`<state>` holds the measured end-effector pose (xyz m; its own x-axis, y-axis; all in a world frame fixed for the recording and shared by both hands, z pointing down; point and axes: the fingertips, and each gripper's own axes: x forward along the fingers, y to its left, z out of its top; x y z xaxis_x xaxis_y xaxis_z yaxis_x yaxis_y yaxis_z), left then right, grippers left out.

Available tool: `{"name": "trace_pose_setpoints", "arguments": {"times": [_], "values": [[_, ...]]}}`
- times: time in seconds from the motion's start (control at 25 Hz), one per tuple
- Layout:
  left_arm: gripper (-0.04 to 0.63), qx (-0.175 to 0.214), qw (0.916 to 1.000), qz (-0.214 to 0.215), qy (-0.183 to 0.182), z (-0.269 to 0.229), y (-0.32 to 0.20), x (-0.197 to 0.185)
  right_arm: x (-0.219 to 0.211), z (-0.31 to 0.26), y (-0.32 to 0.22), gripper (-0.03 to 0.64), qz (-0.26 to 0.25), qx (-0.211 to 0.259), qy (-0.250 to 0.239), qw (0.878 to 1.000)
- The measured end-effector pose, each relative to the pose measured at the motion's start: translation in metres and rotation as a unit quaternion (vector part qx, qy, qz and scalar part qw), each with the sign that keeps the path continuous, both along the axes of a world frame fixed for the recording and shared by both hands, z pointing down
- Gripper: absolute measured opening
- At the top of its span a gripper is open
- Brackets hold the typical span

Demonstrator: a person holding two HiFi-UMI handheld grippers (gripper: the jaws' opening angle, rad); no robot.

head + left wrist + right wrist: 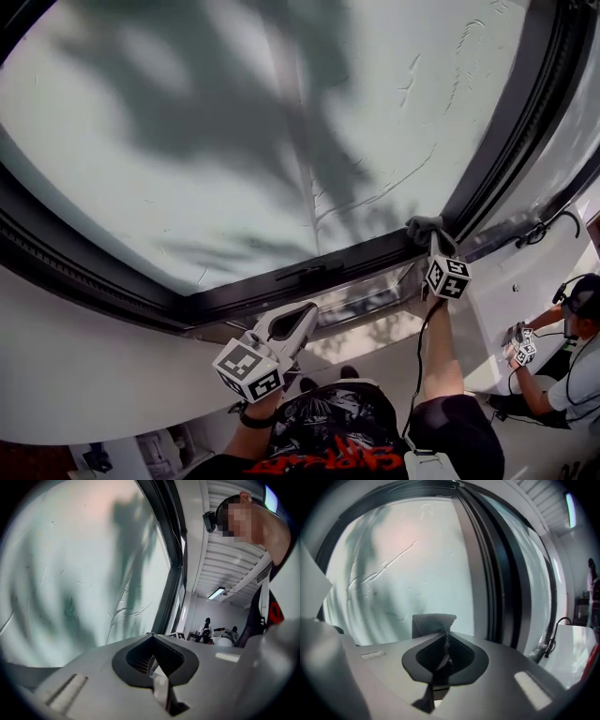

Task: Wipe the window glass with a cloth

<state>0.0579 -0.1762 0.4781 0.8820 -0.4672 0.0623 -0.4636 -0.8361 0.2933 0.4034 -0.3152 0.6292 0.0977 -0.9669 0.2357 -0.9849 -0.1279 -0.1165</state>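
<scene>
Right gripper view: grey cloth (433, 623) (nubby, bunched) pinched between jaws.

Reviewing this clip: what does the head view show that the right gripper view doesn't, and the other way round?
Head view only: the left gripper, held below the window frame and away from the glass, and the wearer's forearms.
Right gripper view only: a close look along the right gripper, its tongs shut on the grey cloth, plus a ceiling light.
Both: the window glass, its dark frame, and the cloth held up at the pane's lower right corner, beside the frame.
</scene>
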Motion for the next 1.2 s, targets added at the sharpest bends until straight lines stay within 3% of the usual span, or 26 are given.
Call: {"name": "trace_pose_setpoints", "arguments": {"times": [0.12,0.2,0.32,0.48,0.6,0.76,0.96,1.04,1.2], "values": [[0.001,0.0,0.9999,-0.007,-0.009,0.002,-0.001,0.004,0.034,-0.012,0.008,0.017,0.043,0.002,0.001,0.999],[0.0,-0.001,0.9998,-0.015,-0.014,0.002,-0.003,0.004,0.021,-0.036,0.014,0.017,0.025,0.044,-0.015,0.999],[0.0,-0.007,0.9993,-0.031,-0.018,0.009,-0.006,0.0,-0.053,-0.085,0.028,0.017,-0.068,0.132,-0.027,0.989],[0.0,-0.007,0.9985,-0.052,-0.012,0.019,-0.005,-0.01,-0.181,-0.128,0.052,0.015,-0.214,0.21,-0.053,0.952],[0.0,-0.005,0.9979,-0.063,-0.007,0.018,-0.002,-0.02,-0.235,-0.14,0.063,0.015,-0.269,0.225,-0.059,0.935],[0.0,-0.004,0.9969,-0.076,0.018,0.022,0.006,-0.043,-0.273,-0.146,0.07,0.015,-0.306,0.225,-0.048,0.924],[0.0,-0.028,0.9942,-0.053,0.089,0.012,0.018,-0.066,-0.319,-0.152,0.078,0.014,-0.351,0.225,-0.032,0.909],[0.056,-0.041,0.991,-0.037,0.122,0.011,0.023,-0.071,-0.34,-0.156,0.082,0.014,-0.371,0.226,-0.027,0.9],[0.061,-0.049,0.9867,-0.039,0.15,0.012,0.025,-0.08,-0.379,-0.163,0.091,0.014,-0.408,0.23,-0.016,0.883]]}}
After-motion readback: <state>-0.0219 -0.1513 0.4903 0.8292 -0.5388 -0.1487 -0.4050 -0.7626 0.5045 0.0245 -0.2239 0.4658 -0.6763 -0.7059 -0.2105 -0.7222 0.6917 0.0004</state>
